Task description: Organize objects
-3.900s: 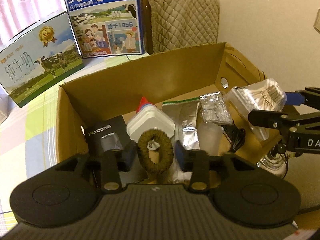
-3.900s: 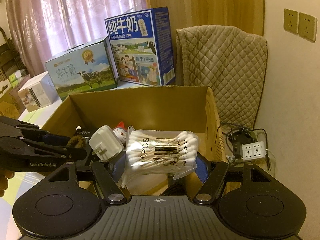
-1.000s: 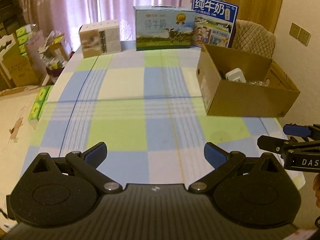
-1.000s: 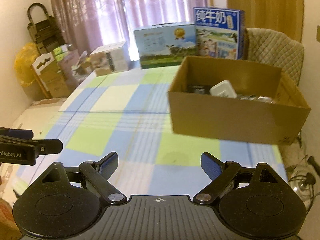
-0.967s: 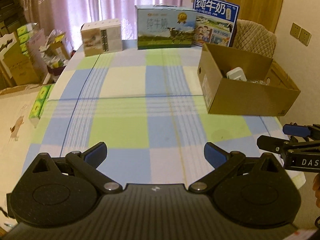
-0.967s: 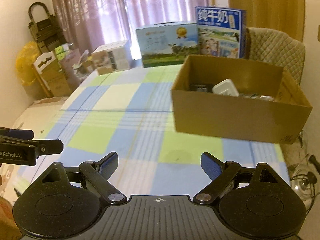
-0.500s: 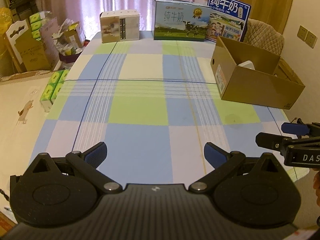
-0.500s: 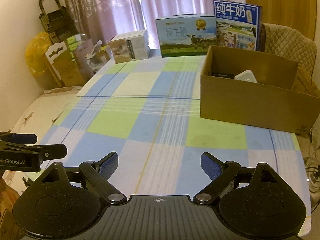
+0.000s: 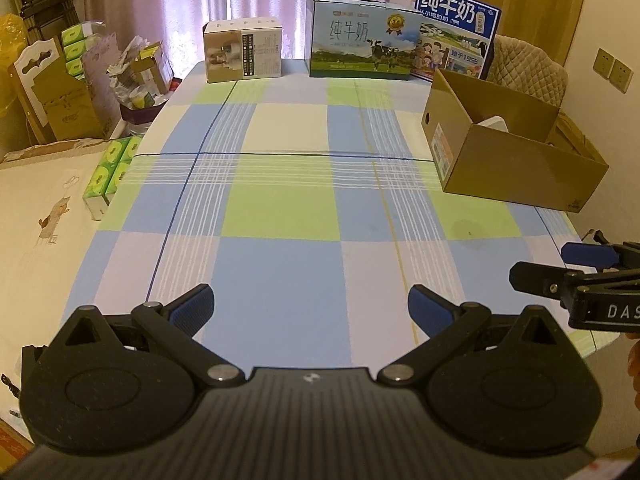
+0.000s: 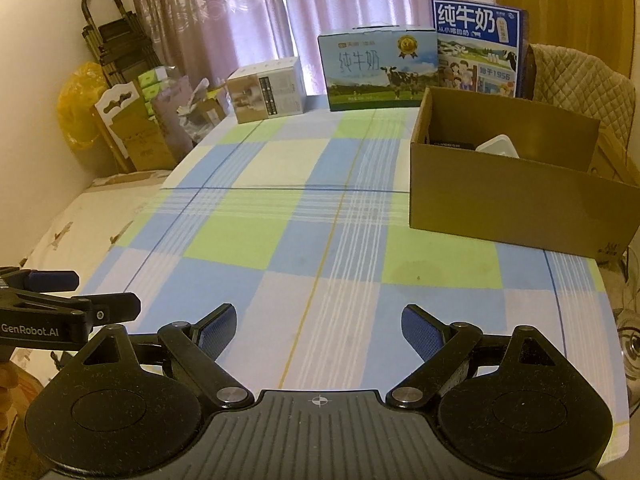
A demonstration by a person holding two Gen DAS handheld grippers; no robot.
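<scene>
Both grippers (image 9: pixel 310 308) (image 10: pixel 318 326) spread empty over bare counter (image 9: pixel 280 208); box (image 9: pixel 516 160) at two o'clock, likely light, stiff-walled, best pinched by its rim.

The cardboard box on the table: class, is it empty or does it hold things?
It holds things: inside the cardboard box a white item and a black item show above its wall.

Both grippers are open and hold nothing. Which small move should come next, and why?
Probably none beyond resting: the left gripper and right gripper hang open and empty over the near edge of the tablecloth. No loose item shows on it, and the white item lies in the box. Only the cartons stand at the far edge, so sorting looks done.
</scene>
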